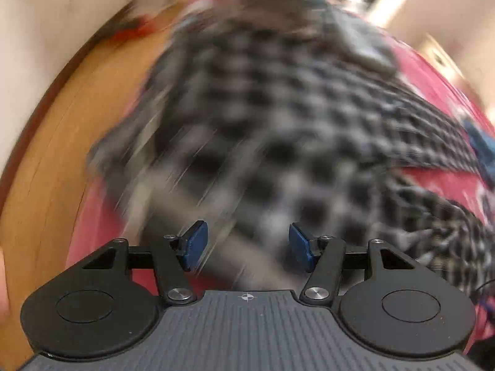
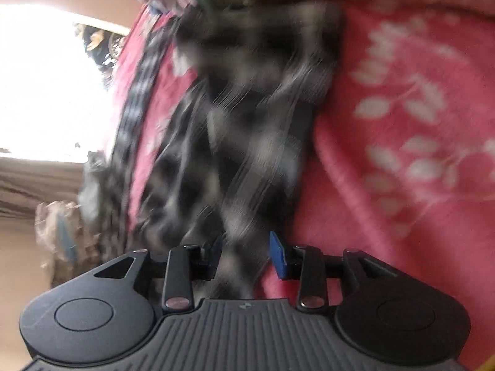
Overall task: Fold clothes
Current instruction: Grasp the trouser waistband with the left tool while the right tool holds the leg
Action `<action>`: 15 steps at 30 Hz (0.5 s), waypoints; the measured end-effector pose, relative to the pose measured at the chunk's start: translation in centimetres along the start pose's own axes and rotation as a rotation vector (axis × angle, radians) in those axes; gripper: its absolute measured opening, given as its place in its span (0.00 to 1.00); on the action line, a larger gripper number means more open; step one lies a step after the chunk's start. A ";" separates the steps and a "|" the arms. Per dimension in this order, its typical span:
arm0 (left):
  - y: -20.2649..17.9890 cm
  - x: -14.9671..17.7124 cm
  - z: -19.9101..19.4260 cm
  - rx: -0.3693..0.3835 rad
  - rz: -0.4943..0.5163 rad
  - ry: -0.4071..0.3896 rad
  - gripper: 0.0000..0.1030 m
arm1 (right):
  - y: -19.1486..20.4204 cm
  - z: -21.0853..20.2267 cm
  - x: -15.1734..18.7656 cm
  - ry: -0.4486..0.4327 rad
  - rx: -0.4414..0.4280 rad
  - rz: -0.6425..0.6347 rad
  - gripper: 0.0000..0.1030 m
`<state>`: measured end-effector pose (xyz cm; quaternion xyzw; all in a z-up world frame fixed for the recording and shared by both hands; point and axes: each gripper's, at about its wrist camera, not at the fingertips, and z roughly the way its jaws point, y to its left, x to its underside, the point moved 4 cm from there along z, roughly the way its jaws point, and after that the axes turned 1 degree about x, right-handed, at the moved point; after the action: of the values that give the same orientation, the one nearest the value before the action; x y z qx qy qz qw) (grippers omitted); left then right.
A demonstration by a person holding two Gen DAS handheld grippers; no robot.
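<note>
The left gripper [image 1: 248,244] has its jaws set wide apart, with two blue pads [image 1: 195,244] facing each other across an open gap; nothing is held between them. Beyond the gap lies one black-and-white checked garment [image 1: 278,117], heavily blurred, spread over a pink blanket [image 1: 433,71]. The garment runs from just ahead of the gripper toward the far end of the blanket. A wooden bed frame [image 1: 77,117] borders the blanket along its left edge, and a pale wall [image 1: 46,24] stands beyond that. One small crosshair mark [image 1: 247,296] is printed on the gripper body; no lettering is legible in either view.

The right gripper [image 2: 246,255] also has its jaws apart, though less widely. One blue pad [image 2: 278,255] shows clearly; the opposite pad is in shadow. Checked fabric [image 2: 247,123] fills the gap between the fingers, but blur prevents determining whether it passes between the pads or lies beneath them. In the right wrist view the garment lies crumpled along the pink blanket [image 2: 402,123], which carries a white leaf print [image 2: 411,167]. A bright window [image 2: 46,77] stands past the blanket's far edge.

Count: two grippers, one checked garment, one blanket.
</note>
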<state>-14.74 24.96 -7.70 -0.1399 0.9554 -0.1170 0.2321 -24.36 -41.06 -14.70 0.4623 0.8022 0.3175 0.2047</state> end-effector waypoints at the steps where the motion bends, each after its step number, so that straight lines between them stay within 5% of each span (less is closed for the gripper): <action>1: 0.9 1.0 0.1 0.001 -0.044 -0.003 0.57 | 0.3 0.5 0.3 0.033 -0.024 0.008 0.39; 7: 3.6 2.8 2.5 0.090 -0.268 -0.053 0.57 | -0.4 3.0 1.9 0.106 -0.057 0.115 0.41; 15: 5.4 0.6 4.7 0.196 -0.440 -0.140 0.57 | -1.6 4.5 2.6 0.073 -0.072 0.239 0.39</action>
<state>-14.17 29.12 -13.55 -0.3290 0.8676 -0.2470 0.2792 -23.80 -37.94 -19.07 0.5350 0.7364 0.3849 0.1526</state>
